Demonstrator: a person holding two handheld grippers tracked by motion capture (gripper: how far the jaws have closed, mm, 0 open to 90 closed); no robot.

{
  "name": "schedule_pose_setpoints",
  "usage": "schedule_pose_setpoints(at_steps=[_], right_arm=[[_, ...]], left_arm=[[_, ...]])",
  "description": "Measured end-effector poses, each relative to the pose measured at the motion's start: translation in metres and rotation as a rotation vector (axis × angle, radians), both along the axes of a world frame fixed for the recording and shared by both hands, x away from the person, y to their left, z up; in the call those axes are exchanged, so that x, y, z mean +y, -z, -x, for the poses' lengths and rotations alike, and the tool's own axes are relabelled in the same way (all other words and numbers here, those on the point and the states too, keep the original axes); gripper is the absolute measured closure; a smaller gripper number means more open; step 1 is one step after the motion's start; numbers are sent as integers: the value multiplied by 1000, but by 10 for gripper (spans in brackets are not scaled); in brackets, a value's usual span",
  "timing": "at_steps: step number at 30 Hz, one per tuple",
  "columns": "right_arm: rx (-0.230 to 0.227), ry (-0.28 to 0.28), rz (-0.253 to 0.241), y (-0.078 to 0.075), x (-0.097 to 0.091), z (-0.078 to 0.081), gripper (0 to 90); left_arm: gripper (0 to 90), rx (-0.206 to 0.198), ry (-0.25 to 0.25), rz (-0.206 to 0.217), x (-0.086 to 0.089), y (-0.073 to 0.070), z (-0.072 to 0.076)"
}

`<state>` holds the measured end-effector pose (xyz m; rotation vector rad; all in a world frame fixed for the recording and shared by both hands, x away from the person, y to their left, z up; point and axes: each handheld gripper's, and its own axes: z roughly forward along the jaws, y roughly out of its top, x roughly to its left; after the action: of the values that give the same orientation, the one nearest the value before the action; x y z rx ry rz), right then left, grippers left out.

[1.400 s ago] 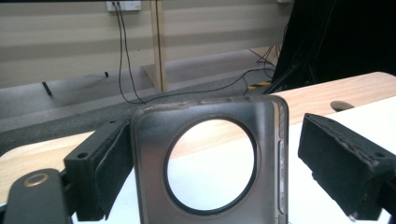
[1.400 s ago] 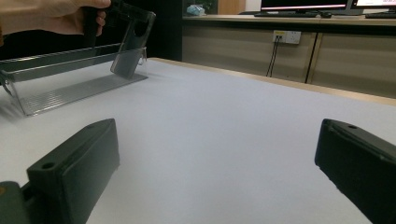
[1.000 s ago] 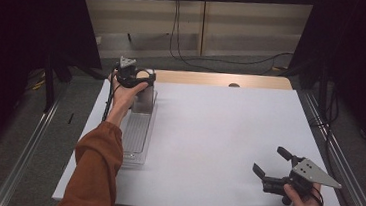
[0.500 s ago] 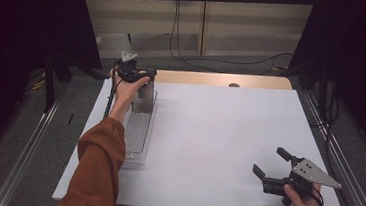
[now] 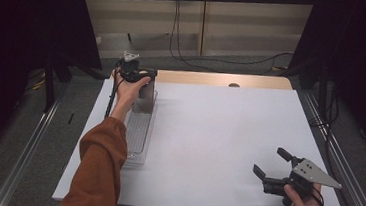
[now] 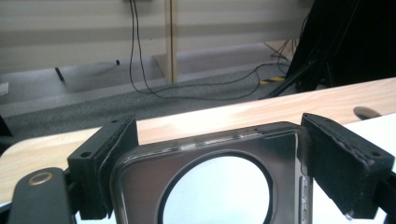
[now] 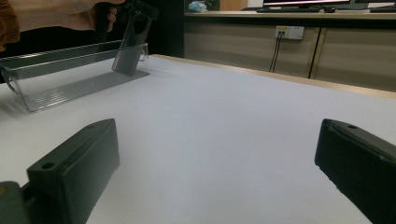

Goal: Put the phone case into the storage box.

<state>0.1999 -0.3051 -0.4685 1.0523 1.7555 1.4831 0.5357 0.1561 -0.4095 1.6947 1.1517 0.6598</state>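
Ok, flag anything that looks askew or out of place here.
Only the clear phone case, clamped in the left gripper, leans tilted at the far end of the clear tray. The right gripper hovers open.

A white tabletop (image 5: 218, 136) takes up the middle of the high view, with a bare wooden strip along its far edge. At its left side, in the centre-left of the frame, lies a long clear plastic tray (image 5: 137, 139), running front to back.
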Motion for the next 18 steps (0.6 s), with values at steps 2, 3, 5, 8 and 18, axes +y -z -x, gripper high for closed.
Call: schedule_pose_setpoints(at_steps=[2,3,5,8,18], right_arm=[[-5,3,1,0,1,-1,0],[-6,4,-3,0,1,0,0],[-7,1,-2,0,1,0,0],[-7,4,-1,0,1,0,0],[-5,2,2,0,1,-1,0]], left_arm=[[137,-21,9,-6,0,-4,1],[136,-36,-1,-3,0,-6,3],[136,-50,8,-5,1,-9,4],[135,-46,24,-10,2,-9,4],[137,-49,33,-5,3,-14,8]])
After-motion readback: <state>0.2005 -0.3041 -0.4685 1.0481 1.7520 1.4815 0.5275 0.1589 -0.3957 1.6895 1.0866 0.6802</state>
